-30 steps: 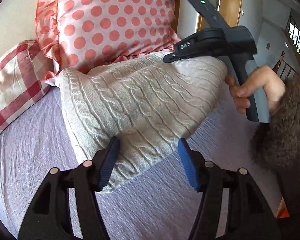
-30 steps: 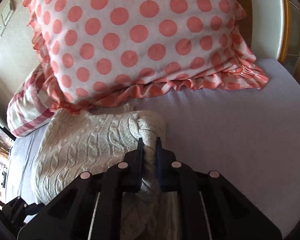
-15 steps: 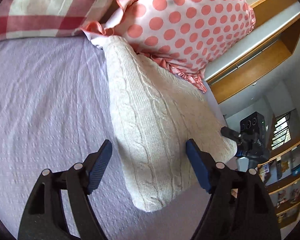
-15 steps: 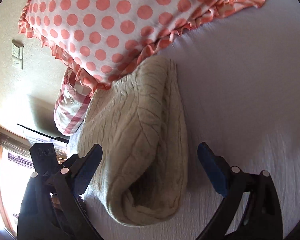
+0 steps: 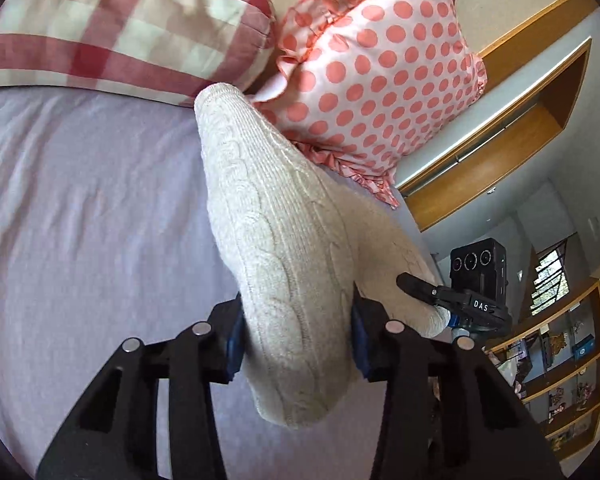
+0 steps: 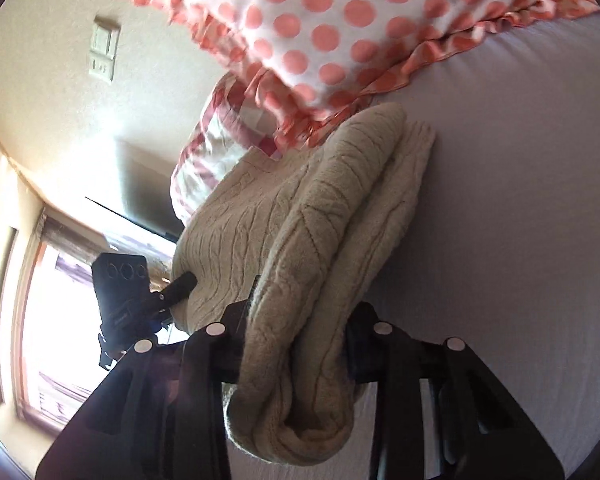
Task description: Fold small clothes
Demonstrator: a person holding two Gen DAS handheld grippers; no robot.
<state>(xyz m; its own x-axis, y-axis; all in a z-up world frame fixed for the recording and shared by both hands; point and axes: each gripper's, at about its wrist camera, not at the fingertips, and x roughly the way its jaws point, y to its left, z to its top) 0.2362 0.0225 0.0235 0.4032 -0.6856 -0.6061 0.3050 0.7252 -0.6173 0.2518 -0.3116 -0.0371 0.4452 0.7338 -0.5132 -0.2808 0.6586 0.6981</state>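
Observation:
A folded cream cable-knit sweater (image 5: pixel 276 232) lies on the lavender bed sheet (image 5: pixel 80 220), its far end against the pillows. My left gripper (image 5: pixel 296 340) has its blue pads pressed on both sides of the near left corner of the fold. My right gripper (image 6: pixel 300 340) clamps the thick rolled edge of the sweater (image 6: pixel 316 240) at its near right corner. Each gripper shows in the other's view: the right gripper (image 5: pixel 460 304) touches the sweater's right corner, and the left gripper (image 6: pixel 140 300) its left corner.
A polka-dot ruffled pillow (image 5: pixel 380 72) and a red plaid pillow (image 5: pixel 112 28) lie at the head of the bed. A wooden door frame (image 5: pixel 500 152) and shelves (image 5: pixel 560 380) stand to the right. A wall switch (image 6: pixel 104 48) and a bright window (image 6: pixel 40 320) are to the left.
Both grippers were open around the sweater's corners half a second ago. Both have moved in and closed on the folded sweater.

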